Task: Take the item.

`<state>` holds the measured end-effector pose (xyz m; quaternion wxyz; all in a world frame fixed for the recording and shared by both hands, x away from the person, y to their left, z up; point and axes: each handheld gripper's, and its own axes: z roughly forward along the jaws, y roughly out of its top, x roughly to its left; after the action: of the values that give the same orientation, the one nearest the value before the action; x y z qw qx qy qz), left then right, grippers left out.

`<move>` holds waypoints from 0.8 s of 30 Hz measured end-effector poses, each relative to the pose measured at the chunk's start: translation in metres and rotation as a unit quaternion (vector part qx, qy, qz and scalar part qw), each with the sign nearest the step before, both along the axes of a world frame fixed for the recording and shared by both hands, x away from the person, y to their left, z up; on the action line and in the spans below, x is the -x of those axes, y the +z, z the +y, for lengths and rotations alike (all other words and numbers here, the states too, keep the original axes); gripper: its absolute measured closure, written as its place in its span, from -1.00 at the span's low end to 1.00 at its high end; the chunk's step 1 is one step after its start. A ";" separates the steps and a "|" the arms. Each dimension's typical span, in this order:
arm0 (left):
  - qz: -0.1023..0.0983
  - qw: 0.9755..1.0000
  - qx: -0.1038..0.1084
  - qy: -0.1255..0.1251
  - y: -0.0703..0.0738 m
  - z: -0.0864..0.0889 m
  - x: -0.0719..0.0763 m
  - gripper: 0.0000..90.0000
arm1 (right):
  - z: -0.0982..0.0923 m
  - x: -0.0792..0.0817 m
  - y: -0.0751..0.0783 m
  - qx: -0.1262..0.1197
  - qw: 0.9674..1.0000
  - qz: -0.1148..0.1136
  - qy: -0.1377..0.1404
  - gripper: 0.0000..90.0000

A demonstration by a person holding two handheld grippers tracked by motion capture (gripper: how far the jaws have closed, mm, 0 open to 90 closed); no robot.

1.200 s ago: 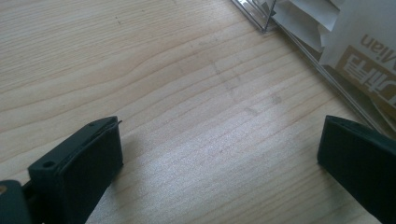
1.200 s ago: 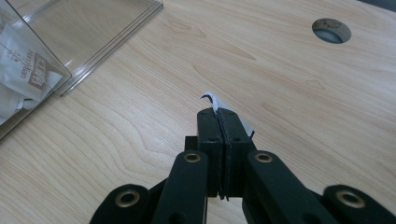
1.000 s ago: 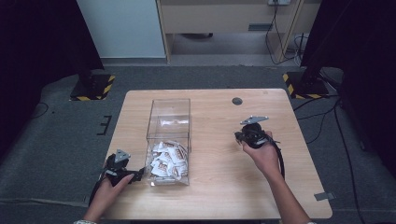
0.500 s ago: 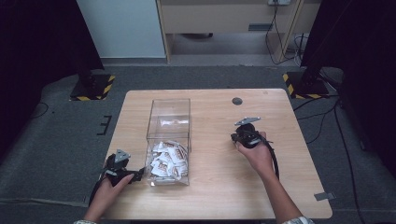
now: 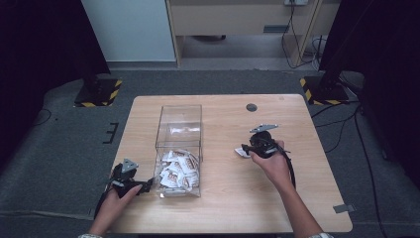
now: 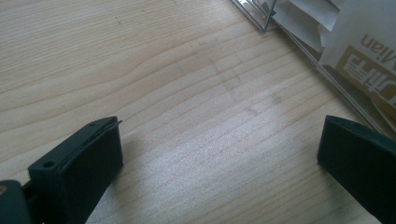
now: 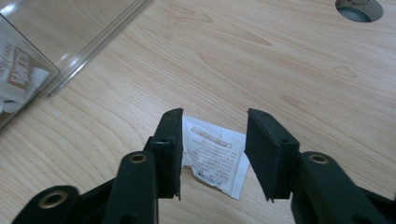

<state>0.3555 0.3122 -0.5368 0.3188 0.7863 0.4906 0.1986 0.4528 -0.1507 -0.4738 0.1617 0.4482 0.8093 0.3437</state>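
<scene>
My right gripper [image 7: 212, 154], fingers just parting around the small, flat white paper sachet [image 7: 215, 158] lying mid-bench [image 5: 223, 106], handles something light, limp and best pinched by its edges, while my left gripper [image 6: 224, 168] gapes empty.

Wooden table [image 5: 218, 208] taken as landmark. A round grommet hole [image 5: 251, 107] sits in its far right portion. On the grey floor off the table's far corners stand two black bases with yellow-black hazard striping [image 5: 99, 91] [image 5: 322, 89]. Beyond the far edge stands a light cabinet [image 5: 233, 20], with cables [image 5: 289, 44] hanging beside it.
</scene>
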 end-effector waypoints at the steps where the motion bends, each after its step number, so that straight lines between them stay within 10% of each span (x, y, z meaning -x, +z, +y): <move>1: 0.000 1.000 0.000 0.000 0.000 0.000 0.000 -1.00 | 0.000 0.000 0.001 -0.001 1.000 -0.003 0.000 0.14; 11: 0.000 1.000 0.000 -0.001 0.000 0.000 0.000 -1.00 | 0.002 0.003 0.008 -0.018 0.999 -0.020 -0.024 -0.76; 24: 0.000 1.000 0.000 0.000 0.000 0.000 0.000 -1.00 | -0.005 0.034 0.010 -0.015 0.999 -0.025 -0.022 -0.84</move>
<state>0.3555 0.3122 -0.5368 0.3187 0.7862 0.4907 0.1986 0.4193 -0.1562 -0.4642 0.1830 0.4591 0.7898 0.3632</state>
